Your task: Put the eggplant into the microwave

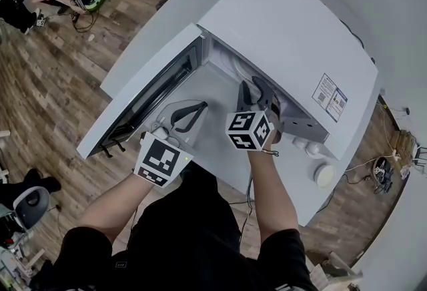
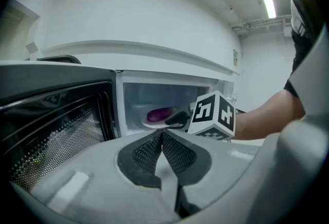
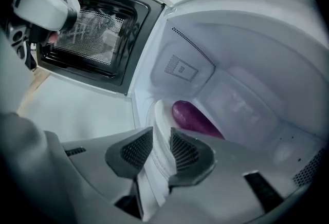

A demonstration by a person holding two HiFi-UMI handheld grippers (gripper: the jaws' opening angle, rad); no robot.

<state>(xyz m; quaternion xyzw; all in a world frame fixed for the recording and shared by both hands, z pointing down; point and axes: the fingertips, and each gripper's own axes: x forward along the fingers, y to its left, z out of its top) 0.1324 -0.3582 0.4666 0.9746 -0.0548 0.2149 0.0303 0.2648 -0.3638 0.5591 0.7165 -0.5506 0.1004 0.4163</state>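
Right gripper [image 3: 162, 133]: jaws apart, nothing gripped.
Left gripper [image 2: 162, 135]: closed, empty.
Eggplant [image 3: 193, 117]: on plate [image 3: 156, 115] in microwave [image 1: 287, 29], just beyond right jaws.
Risk: pulling back, a jaw may catch the plate rim.

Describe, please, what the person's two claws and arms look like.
The left claw and right claw have light grey bodies with dark, grid-textured pads. Each carries a cube of black-and-white square markers. The person wears a black short-sleeved top.
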